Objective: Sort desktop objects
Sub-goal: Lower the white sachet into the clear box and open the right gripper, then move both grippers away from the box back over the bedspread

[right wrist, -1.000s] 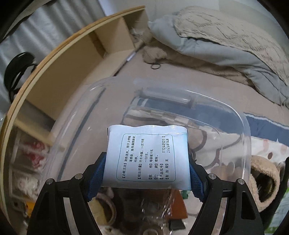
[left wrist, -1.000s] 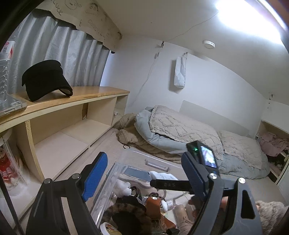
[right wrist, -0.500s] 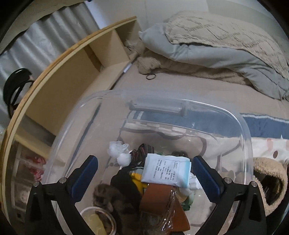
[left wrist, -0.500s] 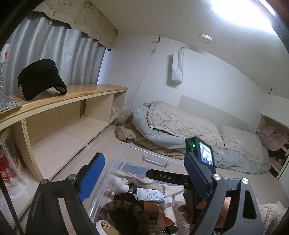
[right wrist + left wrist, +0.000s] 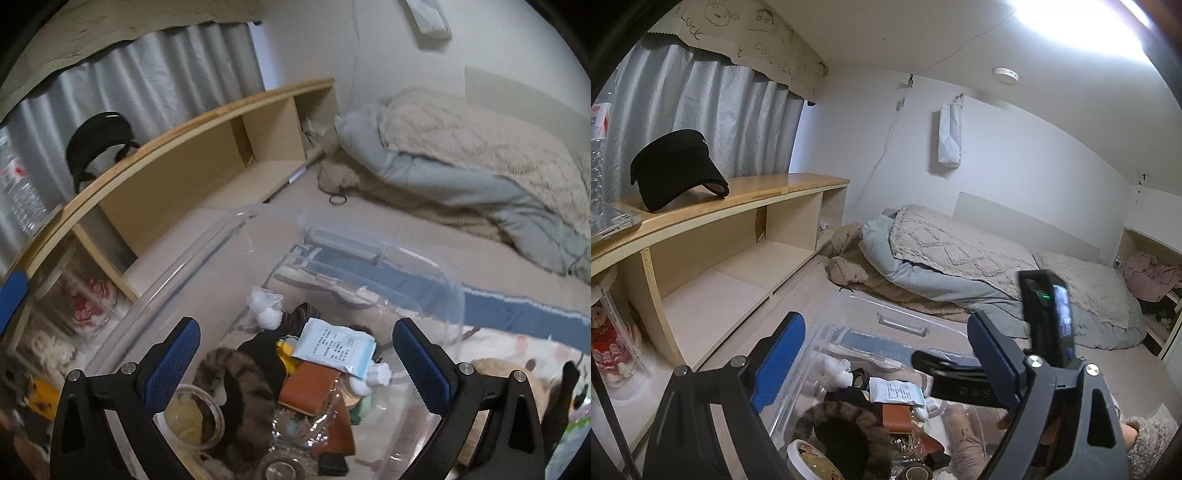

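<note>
Sachet (image 5: pixel 334 347), white with blue print, lies flat on top of the pile inside my clear plastic bin (image 5: pixel 424 266), resting on a brown leather wallet (image 5: pixel 308 386) and touching a small white bottle (image 5: pixel 371 378). My right gripper (image 5: pixel 295 363) hovers above the bin with its blue pads spread wide and nothing between them. My left gripper (image 5: pixel 886 360) hangs beside it, jaws also wide and holding nothing. A furry striped item (image 5: pixel 236 384) and a round tin (image 5: pixel 194 415) sit at the near left of the pile. A black cap (image 5: pixel 674 170) rests on the wooden shelf (image 5: pixel 738 206).
</note>
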A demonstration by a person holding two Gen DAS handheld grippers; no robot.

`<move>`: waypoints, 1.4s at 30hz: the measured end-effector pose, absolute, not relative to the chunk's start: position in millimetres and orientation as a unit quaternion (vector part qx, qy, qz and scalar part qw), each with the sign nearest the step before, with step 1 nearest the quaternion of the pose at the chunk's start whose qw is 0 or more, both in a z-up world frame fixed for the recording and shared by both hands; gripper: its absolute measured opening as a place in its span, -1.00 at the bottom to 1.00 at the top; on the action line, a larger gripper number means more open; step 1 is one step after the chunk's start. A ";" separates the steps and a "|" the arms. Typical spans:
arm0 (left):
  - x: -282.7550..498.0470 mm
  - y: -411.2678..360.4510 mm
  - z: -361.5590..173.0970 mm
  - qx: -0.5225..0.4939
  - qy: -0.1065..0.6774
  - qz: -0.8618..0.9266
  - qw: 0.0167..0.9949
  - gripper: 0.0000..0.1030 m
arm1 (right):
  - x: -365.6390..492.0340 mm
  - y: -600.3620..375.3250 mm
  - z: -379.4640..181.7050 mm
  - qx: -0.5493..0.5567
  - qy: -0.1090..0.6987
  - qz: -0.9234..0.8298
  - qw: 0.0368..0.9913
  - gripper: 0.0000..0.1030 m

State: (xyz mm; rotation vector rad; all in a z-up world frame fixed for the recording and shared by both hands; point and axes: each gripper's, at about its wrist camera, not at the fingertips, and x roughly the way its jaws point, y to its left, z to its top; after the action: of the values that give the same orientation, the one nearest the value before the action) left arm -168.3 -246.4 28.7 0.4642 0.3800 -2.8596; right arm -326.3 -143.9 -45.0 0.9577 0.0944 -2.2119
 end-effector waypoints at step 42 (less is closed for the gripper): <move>-147.4 -123.4 15.3 0.208 0.034 -0.973 0.093 1.00 | -220.9 61.3 -14.8 0.244 0.036 -0.923 0.296 1.00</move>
State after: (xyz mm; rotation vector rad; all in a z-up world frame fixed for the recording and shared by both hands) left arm -147.4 -123.4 15.3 0.6173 0.1010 -2.8892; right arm -220.9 61.3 -14.8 0.6489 0.0951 -2.4534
